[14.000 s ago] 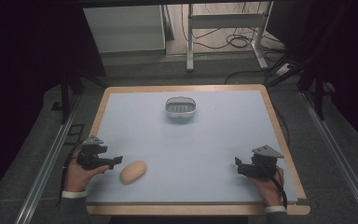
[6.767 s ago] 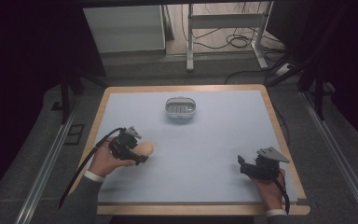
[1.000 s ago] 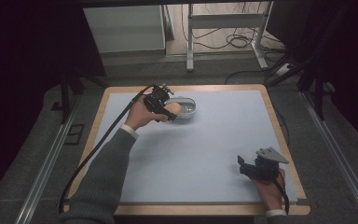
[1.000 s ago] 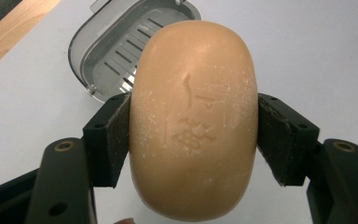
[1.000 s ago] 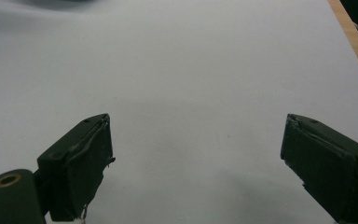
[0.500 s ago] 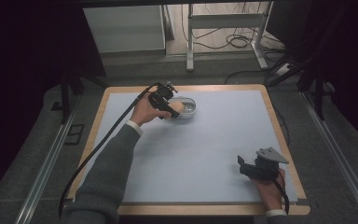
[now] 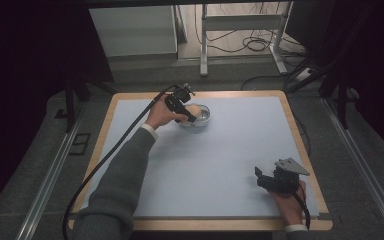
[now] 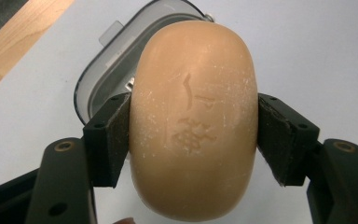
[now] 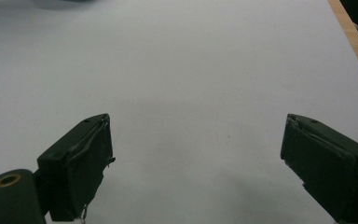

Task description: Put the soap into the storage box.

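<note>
Upper centre of the high view, the left gripper (image 7: 187, 111) clamps the tan soap bar (image 8: 193, 121) by its sides, leaving its underside free above the clear dish (image 7: 200, 121). At lower right, the right gripper (image 7: 264, 179) rests wide open and empty on the table (image 7: 220, 165), clear of the work.

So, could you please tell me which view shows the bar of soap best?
The left gripper view: the soap bar sits close up between the tongs, stamped face visible. The high view shows it small over the soap dish.
</note>
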